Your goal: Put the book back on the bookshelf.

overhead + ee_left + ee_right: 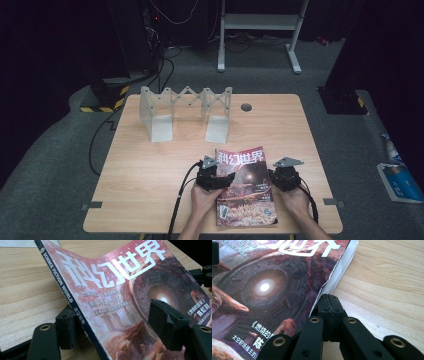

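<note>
While the magazine (245, 187) lies at the worktop's (150, 165) near edge before the folding rack (186, 112), dark room around, I flank it. Left gripper view: left tool (112, 327) spread astride the lifted spine; a slip would bend the cover. Right gripper view: right tool (329, 307) pressed together beside the fore-edge, gripping nothing.

High view overhead, facing forward, both gripper views close — sharing magazine (245, 186) cover
</note>
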A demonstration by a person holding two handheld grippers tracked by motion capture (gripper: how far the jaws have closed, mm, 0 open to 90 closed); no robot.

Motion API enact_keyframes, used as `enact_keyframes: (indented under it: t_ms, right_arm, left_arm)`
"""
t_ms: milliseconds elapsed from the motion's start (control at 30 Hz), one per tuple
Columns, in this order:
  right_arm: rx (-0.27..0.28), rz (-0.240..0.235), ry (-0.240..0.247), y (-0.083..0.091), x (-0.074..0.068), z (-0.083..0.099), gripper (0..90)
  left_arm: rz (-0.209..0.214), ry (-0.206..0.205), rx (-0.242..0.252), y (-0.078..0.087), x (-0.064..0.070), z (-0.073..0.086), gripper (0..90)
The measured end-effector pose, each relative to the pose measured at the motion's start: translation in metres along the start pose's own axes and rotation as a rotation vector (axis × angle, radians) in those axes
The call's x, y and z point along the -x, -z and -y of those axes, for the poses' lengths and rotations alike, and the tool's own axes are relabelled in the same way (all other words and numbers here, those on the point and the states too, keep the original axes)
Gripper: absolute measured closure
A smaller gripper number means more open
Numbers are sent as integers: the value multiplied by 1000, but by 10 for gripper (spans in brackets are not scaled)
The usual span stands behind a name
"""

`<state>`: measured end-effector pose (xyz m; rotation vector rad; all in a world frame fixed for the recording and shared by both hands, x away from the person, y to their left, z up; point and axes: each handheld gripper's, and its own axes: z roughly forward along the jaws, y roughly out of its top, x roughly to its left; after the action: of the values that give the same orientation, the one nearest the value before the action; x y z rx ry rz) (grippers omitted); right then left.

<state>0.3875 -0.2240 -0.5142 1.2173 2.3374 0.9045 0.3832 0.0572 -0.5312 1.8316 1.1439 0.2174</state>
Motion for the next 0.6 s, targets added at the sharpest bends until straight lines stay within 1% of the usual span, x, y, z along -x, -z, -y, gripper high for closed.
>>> enact_keyframes:
  t_ms: [33, 200, 300, 333, 433, 500, 600]
  right_arm:
    - [2, -2, 2, 0, 0, 0, 897]
    - [19, -5, -2, -1, -1, 2, 897]
    - [26, -5, -1, -1, -1, 3, 897]
    - [29, -14, -4, -1, -1, 3, 897]
    - [37, -23, 10, -1, -4, 4, 897]
    - [44, -27, 6, -1, -6, 5, 897]
    - [61, -37, -16, 0, -6, 8, 897]
  left_arm:
    - [5, 7, 0, 0, 0, 0, 288]
    - [21, 2, 0, -1, 0, 0, 257]
    - [31, 10, -1, -1, 0, 0, 243]
    - [33, 7, -2, 0, 0, 0, 238]
    - [34, -3, -5, 0, 1, 1, 227]
    - [39, -3, -6, 0, 2, 1, 226]
    - [41, -3, -6, 0, 2, 1, 227]
